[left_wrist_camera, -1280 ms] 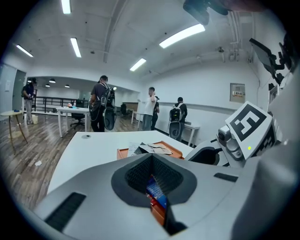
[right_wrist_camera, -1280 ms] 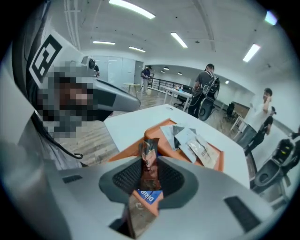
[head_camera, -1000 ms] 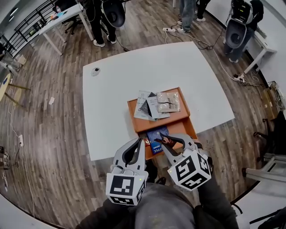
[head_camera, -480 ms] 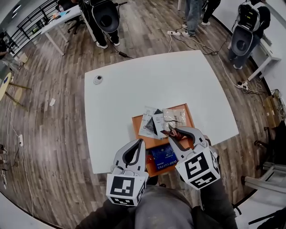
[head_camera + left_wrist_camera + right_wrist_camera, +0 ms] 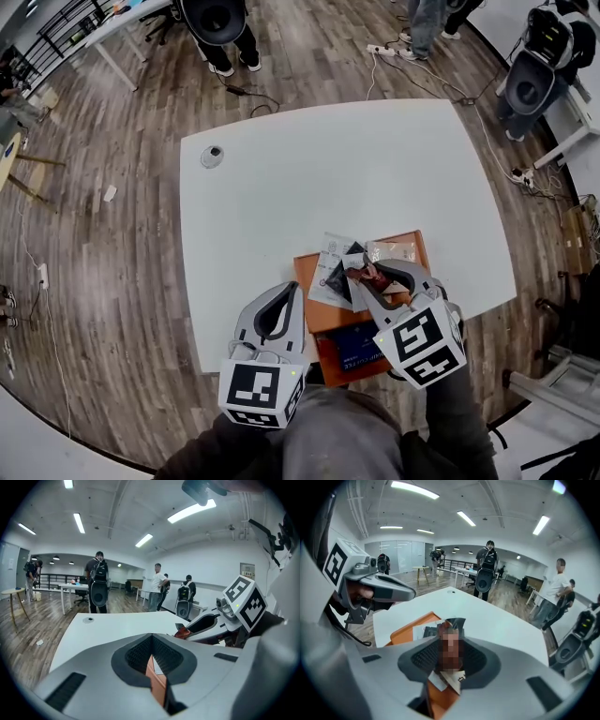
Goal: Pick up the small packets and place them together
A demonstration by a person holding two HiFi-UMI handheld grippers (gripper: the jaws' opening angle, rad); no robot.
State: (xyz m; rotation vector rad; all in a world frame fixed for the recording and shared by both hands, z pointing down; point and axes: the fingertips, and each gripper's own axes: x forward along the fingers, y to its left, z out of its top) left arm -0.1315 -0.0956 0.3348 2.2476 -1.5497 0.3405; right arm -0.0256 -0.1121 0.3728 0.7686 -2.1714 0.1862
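Right gripper [image 5: 364, 272], fingers opening around a brown packet [image 5: 368, 276] above the packet pile [image 5: 330, 267] on the orange tray [image 5: 326, 319] at the tabletop's [image 5: 309, 178] near edge; left gripper [image 5: 282, 287], fingers together, empty.

White table [image 5: 328, 169], orange tray [image 5: 321, 315], small round object [image 5: 212, 156]

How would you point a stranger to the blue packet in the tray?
On the white table sits an orange tray near the person's edge. The blue packet lies in its nearer compartment; the pale and dark packets are piled in the farther one.
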